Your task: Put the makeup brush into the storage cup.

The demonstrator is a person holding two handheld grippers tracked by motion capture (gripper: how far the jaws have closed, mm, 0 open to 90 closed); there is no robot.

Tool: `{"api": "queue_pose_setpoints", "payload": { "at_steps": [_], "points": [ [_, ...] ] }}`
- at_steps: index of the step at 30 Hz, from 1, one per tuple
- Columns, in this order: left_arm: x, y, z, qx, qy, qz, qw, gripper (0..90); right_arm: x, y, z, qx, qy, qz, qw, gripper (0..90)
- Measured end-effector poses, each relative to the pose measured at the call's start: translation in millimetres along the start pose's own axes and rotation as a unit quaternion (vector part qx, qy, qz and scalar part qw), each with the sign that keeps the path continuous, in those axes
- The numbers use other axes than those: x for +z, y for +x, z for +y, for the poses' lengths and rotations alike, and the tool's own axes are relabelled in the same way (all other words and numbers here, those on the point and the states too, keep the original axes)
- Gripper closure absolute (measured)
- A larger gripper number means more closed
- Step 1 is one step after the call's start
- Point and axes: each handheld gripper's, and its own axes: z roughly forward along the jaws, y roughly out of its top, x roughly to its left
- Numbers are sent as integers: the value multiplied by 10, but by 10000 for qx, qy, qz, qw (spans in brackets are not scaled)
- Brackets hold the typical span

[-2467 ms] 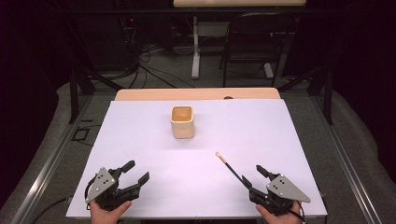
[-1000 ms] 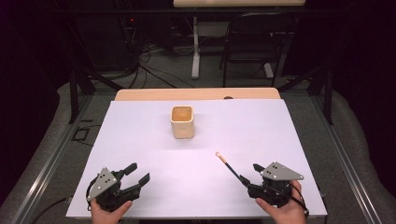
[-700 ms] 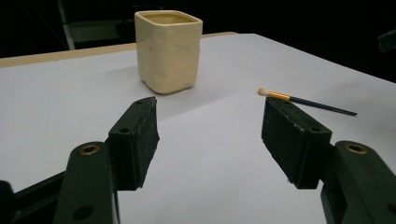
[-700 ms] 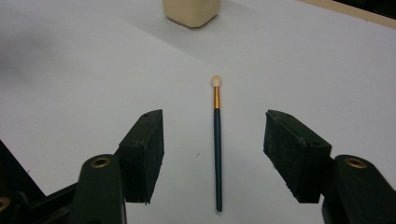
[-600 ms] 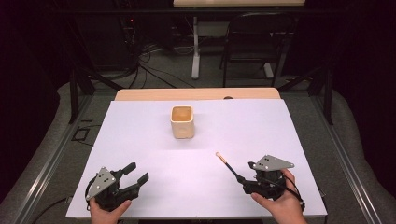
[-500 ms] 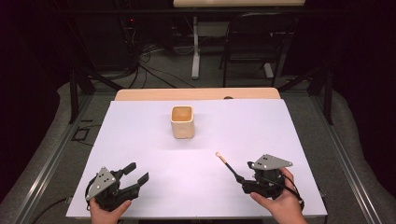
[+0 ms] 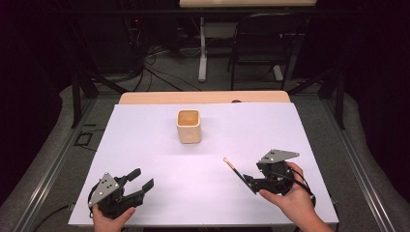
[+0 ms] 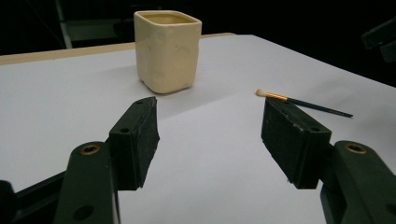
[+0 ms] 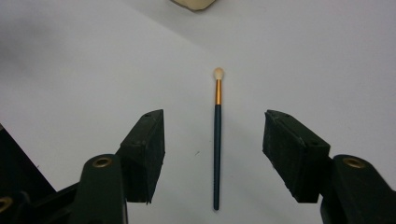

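**Inspector:** Where the white table cover point(image 7: 159, 145) ends at the far side, bare wood edge of the table point(image 7: 203, 97) noted. Cover flat, matte, unmarked apart from faint shadows.

**Clerk:** Confirmed. Beyond it: grey floor, loose cables point(image 7: 150, 67), a black folding chair point(image 7: 263, 43), pale legs of a second desk point(image 7: 202, 48). Dark surround on both sides.

**Inspector:** Items on the cover?

**Clerk:** Cream square cup point(image 7: 188, 126), upright, centre and toward the far edge. Thin paintbrush point(image 7: 235, 170) lying flat on the near right part, well apart from the cup, pale tip toward it, dark handle toward the person.

**Inspector:** Right gripper point(image 9: 214, 154)?

**Clerk:** Held low over the brush, jaws spread wide, one each side of the dark handle, touching nothing. Hand point(image 7: 295, 198) wrapped round the body.

**Inspector:** Left gripper point(image 7: 138, 181)?

**Clerk:** Near left corner, jaws likewise parted, nothing between them but bare cover. Aimed toward the cup; brush seen off to its right.
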Motion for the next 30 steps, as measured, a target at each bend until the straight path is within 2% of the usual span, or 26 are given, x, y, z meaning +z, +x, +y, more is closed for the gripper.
{"api": "queue_pose_setpoints", "payload": {
  "at_steps": [5,12,23,30],
  "points": [
    [4,-3,-1,36,37,-13,10000,365,-5,-73,28,200,199,24,9996,393],
    [3,3,-3,-8,31,-22,10000,365,22,-161,55,510,297,34,9983,418],
    [16,-2,-5,6,72,-47,10000,365,90,-195,170,563,344,-79,9978,447],
    [21,-8,-7,-13,82,-47,10000,368,125,-246,265,687,481,-165,9963,447]
  ]
}}
